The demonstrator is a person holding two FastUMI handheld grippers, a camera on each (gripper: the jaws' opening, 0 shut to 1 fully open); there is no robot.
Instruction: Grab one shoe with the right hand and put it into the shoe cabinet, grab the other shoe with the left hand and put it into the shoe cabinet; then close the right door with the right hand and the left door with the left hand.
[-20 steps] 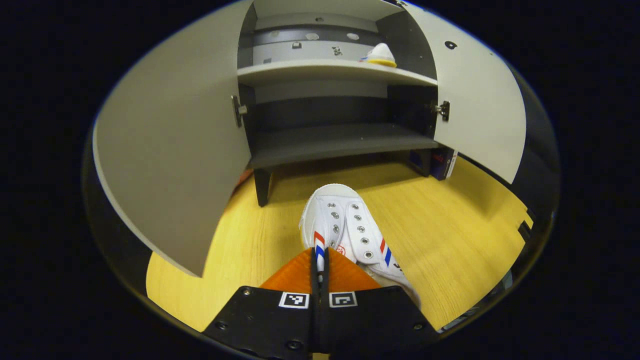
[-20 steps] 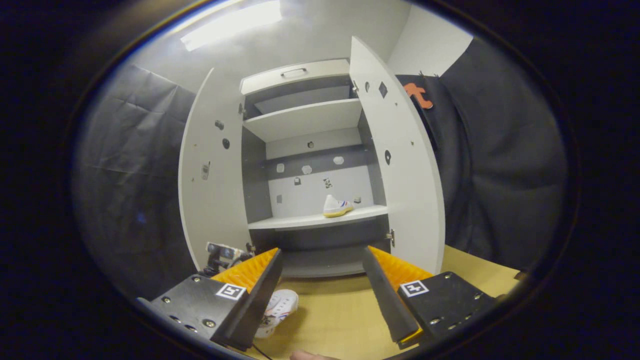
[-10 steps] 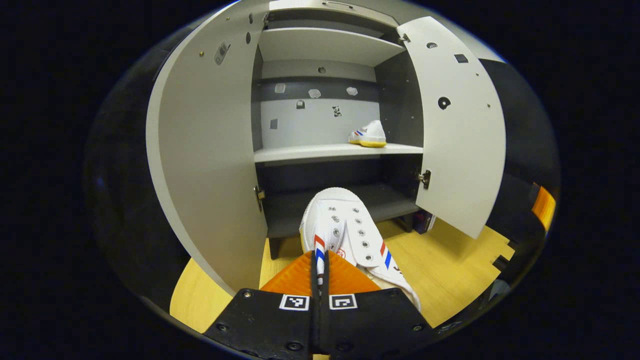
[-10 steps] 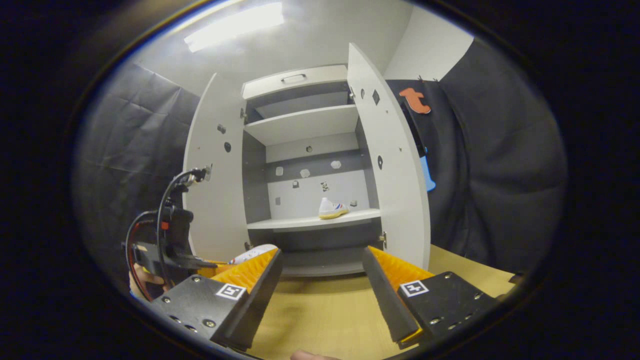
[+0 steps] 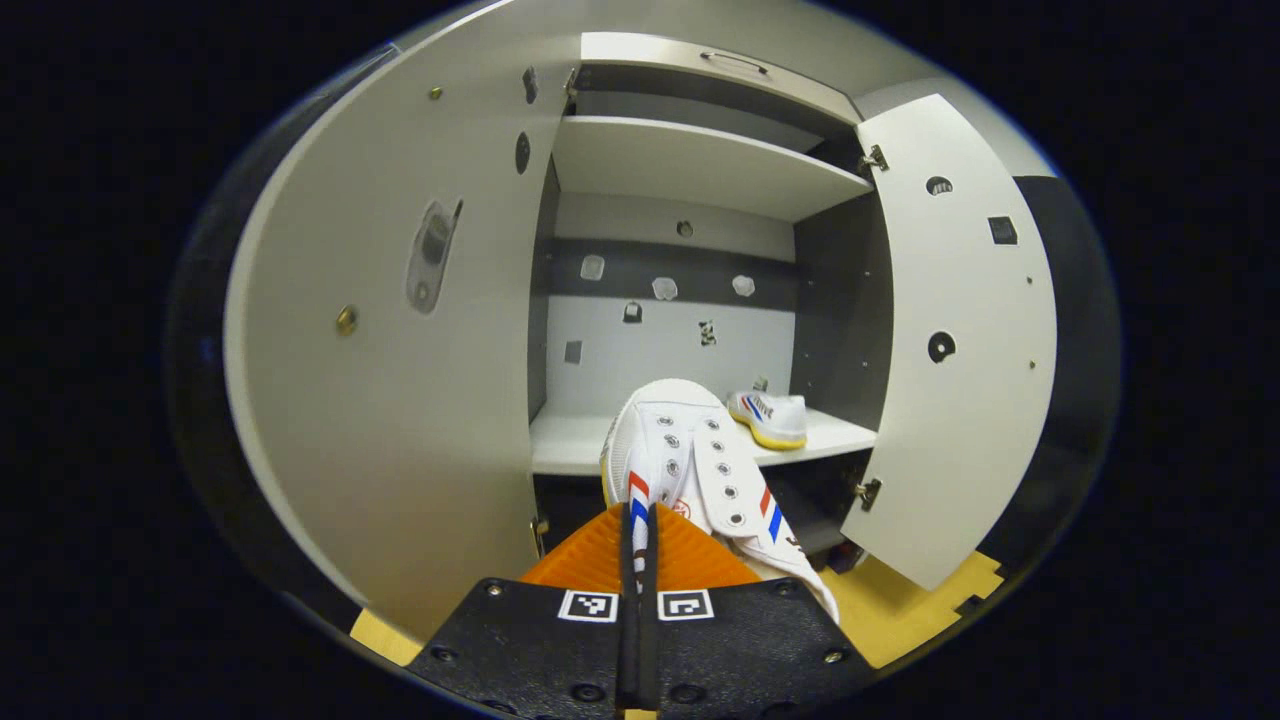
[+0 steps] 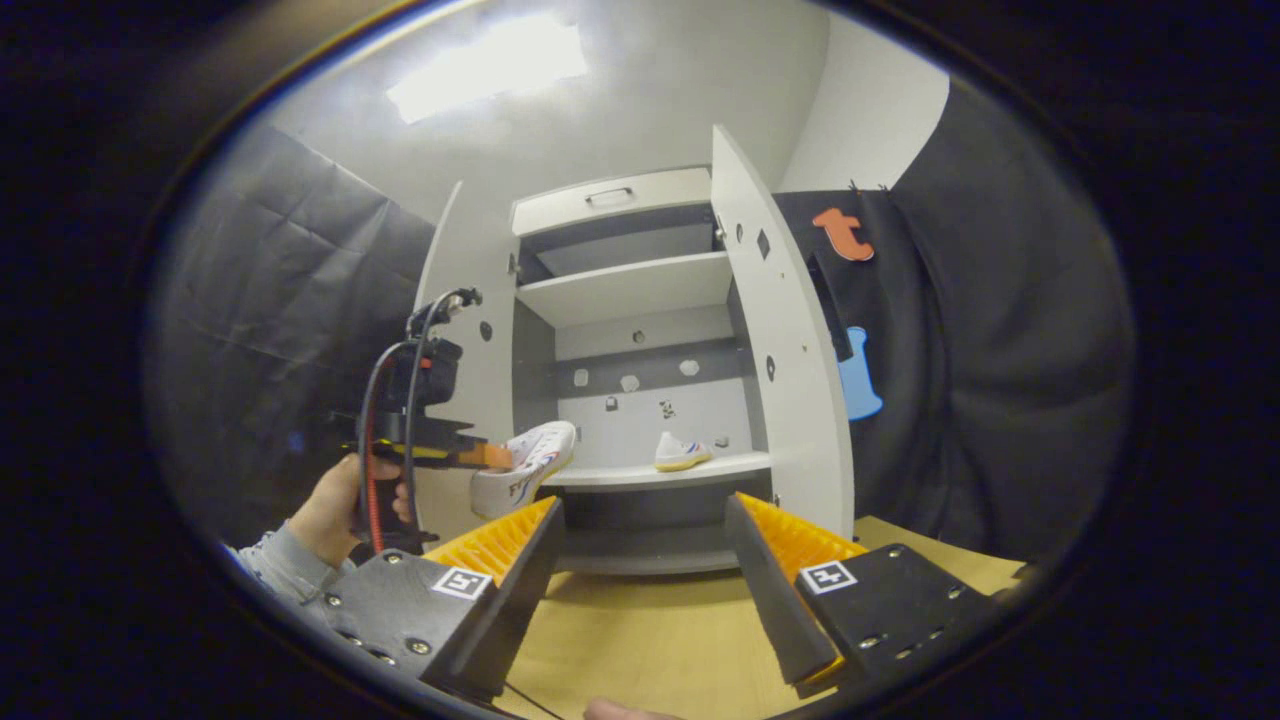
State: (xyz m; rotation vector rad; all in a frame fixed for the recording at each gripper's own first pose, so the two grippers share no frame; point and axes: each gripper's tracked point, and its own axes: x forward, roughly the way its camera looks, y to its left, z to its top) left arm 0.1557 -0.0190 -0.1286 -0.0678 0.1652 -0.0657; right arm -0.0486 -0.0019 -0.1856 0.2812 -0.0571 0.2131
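Observation:
My left gripper (image 5: 637,520) is shut on the side of a white shoe (image 5: 690,465) with red and blue stripes, holding it up in front of the middle shelf (image 5: 570,445) of the open shoe cabinet (image 5: 690,170). In the right gripper view this shoe (image 6: 525,468) hangs from the left gripper (image 6: 485,456) at the shelf's left end. The other white shoe (image 5: 770,415) with a yellow sole lies on the shelf's right side (image 6: 680,452). My right gripper (image 6: 645,520) stands open and empty, back from the cabinet above the wooden floor (image 6: 640,640).
Both cabinet doors stand wide open: the left door (image 5: 400,380) close beside my left gripper, the right door (image 5: 960,340) (image 6: 790,370) swung outward. A hand and sleeve (image 6: 310,520) hold the left gripper. The lower shelf (image 6: 640,545) lies beneath. Black cloth walls surround the booth.
My left gripper has lifted the shoe off the floor up to middle-shelf height and nearer the cabinet. The right gripper has stayed open, drifting slightly.

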